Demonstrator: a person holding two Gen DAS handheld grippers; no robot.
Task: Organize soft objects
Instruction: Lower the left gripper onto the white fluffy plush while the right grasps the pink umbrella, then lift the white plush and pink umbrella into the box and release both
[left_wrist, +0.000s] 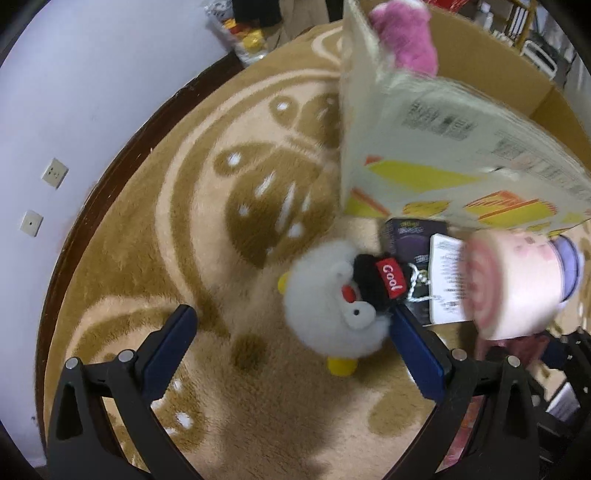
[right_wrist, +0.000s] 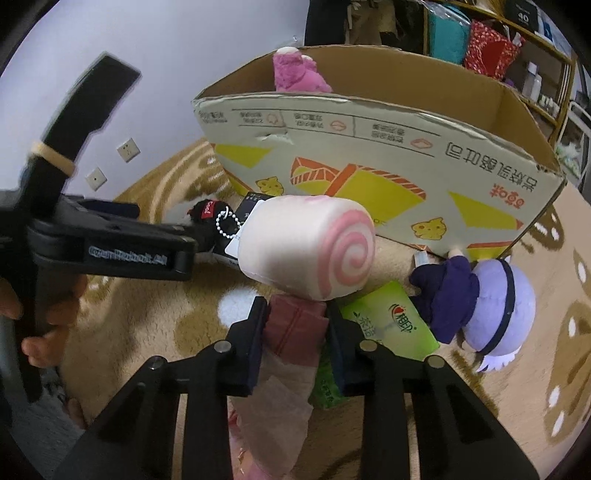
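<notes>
My left gripper (left_wrist: 291, 325) is open just above the rug, its fingers on either side of a grey penguin plush (left_wrist: 332, 306) with a black "Cool" cap. My right gripper (right_wrist: 295, 325) is shut on the reddish stem of a pink swirl-roll plush (right_wrist: 306, 247) and holds it up; it also shows blurred in the left wrist view (left_wrist: 517, 284). A purple doll plush (right_wrist: 480, 306) lies on the rug by the cardboard box (right_wrist: 369, 158). A pink plush (right_wrist: 295, 74) sits in the box.
A tan patterned rug (left_wrist: 221, 221) covers the floor. A green packet (right_wrist: 391, 325) and dark tags (left_wrist: 413, 236) lie by the box. A lilac wall (left_wrist: 92, 92) is left; shelves (right_wrist: 498, 40) stand behind the box.
</notes>
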